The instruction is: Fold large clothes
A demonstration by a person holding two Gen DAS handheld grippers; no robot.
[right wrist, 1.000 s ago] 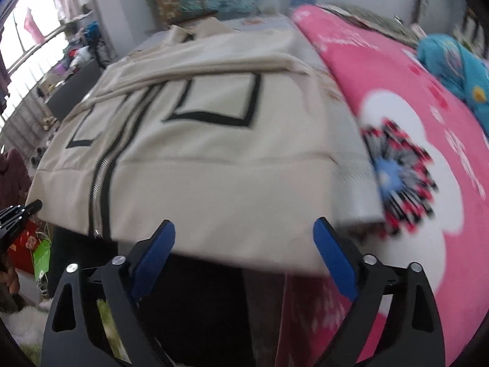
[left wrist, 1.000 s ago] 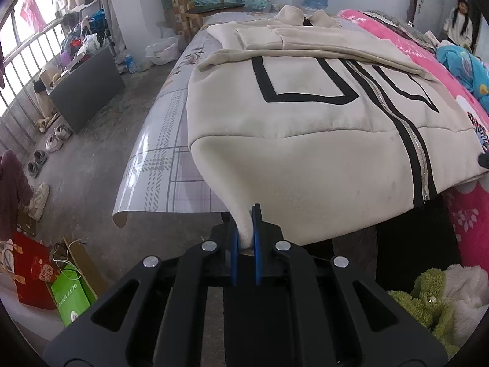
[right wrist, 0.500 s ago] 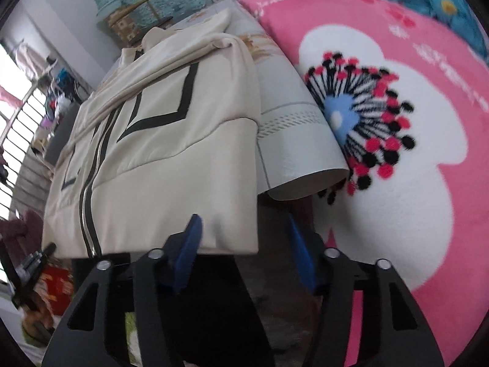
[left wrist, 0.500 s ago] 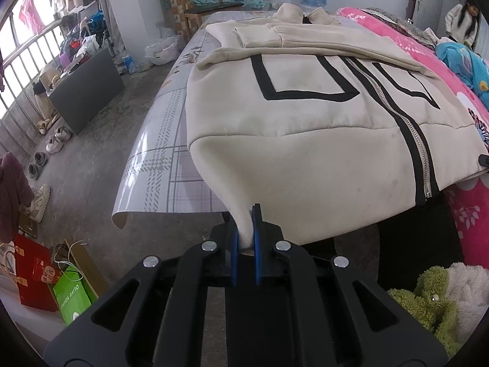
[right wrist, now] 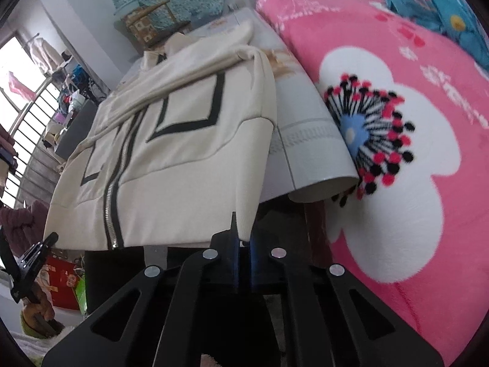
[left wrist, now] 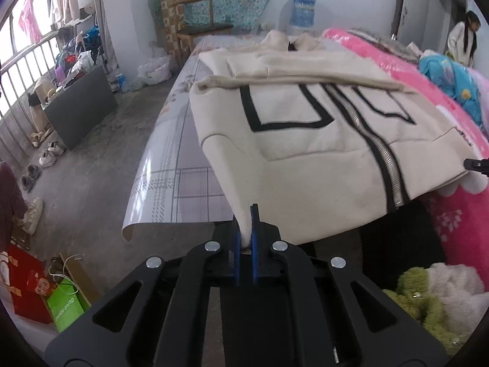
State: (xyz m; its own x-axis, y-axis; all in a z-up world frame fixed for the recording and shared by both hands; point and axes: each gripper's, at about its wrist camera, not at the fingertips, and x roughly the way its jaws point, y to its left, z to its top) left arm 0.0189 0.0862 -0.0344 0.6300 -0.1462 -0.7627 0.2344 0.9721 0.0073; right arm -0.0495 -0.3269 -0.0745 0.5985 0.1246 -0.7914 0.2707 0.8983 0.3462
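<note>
Grey concrete floor (left wrist: 91,165) ran beside a long table covered by a pale patterned sheet (left wrist: 171,171). On this table lay a cream zip jacket (left wrist: 305,140) with black square lines, front side up, its sleeves folded across the chest. The bottom edge of the jacket hung over the near end of the table. The left gripper (left wrist: 245,214) was closed tight on the left bottom corner of the jacket, and the cloth was pinched between its blue pads. The right gripper (right wrist: 241,223) had just been closing, and its pads now pressed on the right bottom corner of the jacket. A pink blanket (right wrist: 397,122) with a big white flower lay just beside the table, on the right side. Shoes (left wrist: 45,156) stood on the floor, left of the table.
</note>
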